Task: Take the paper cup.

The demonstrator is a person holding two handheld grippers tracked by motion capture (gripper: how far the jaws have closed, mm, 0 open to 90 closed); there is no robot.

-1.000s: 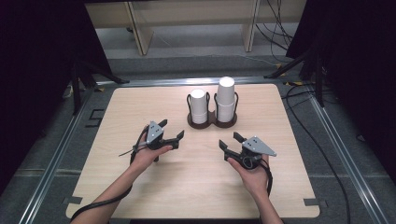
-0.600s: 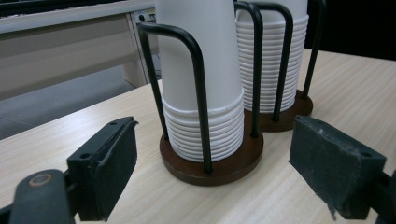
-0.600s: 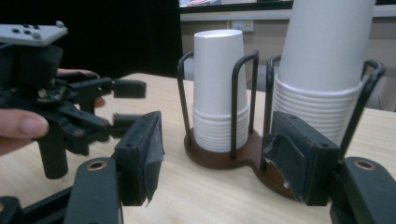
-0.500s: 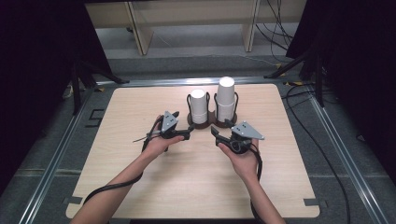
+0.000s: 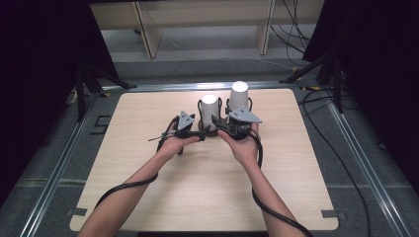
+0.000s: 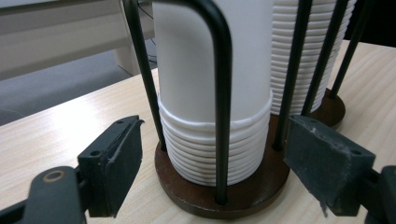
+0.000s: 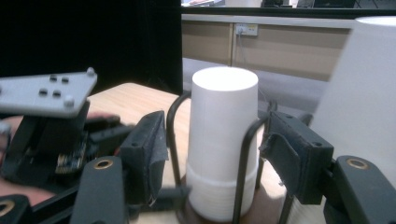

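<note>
1. Table (image 5: 148, 197): pale wood-grain top with rounded corners, set in a metal frame; it carries every item below.
2. Cup holder (image 6: 205, 198): dark brown double round base with black wire hoops rising around each stack; stands at 12 o'clock from the table centre, toward the far edge.
3. Taller cup stack (image 5: 239, 94): white paper cups nested upside down, many ribbed rims showing low on the stack; sits in the holder's 3 o'clock bay.
4. Shorter cup stack (image 5: 209, 102): white, smooth tapered wall above, a band of stacked rolled rims at the foot; sits in the 9 o'clock bay, inside the wire hoops.
5. Right tool (image 5: 217, 124): black, grey three-cornered plate on top, held in the person's right hand; jaws spread, one on each side of the shorter stack in the right gripper view, pinching nothing.
6. Left tool (image 5: 202, 134): black, same plate, held in the left hand at 9 o'clock of the holder; jaws spread wide either side of the holder's base, not touching it.
</note>
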